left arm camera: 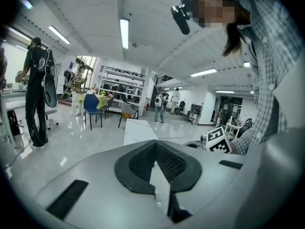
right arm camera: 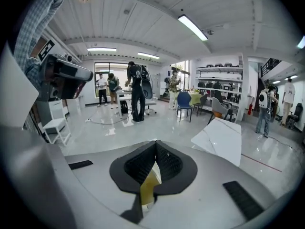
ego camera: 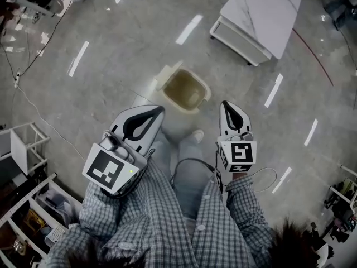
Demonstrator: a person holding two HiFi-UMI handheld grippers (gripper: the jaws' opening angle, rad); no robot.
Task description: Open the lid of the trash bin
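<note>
Step looks like approach, no contact yet. The left gripper (ego camera: 161, 110) and right gripper (ego camera: 225, 104) both hang above the floor (ego camera: 111, 66) with jaws closed tip to tip and nothing clamped. The tan strip in the right gripper's jaw gap looks like the bin seen through it, not a grasp. The trash bin (ego camera: 184, 88) stands on the floor just ahead of the person's shoe (ego camera: 196, 135), between and beyond the two gripper tips, well apart from the marble-topped table (ego camera: 262, 13). It is a pale cream, rounded-rectangular tub with a tan-brown top face. A pale flap at its far-left edge may be the lid (ego camera: 167, 75) swung back; can't tell. If it's down, the next move is to lower one gripper to the rim, open the jaws, catch the lid edge and lift.
</note>
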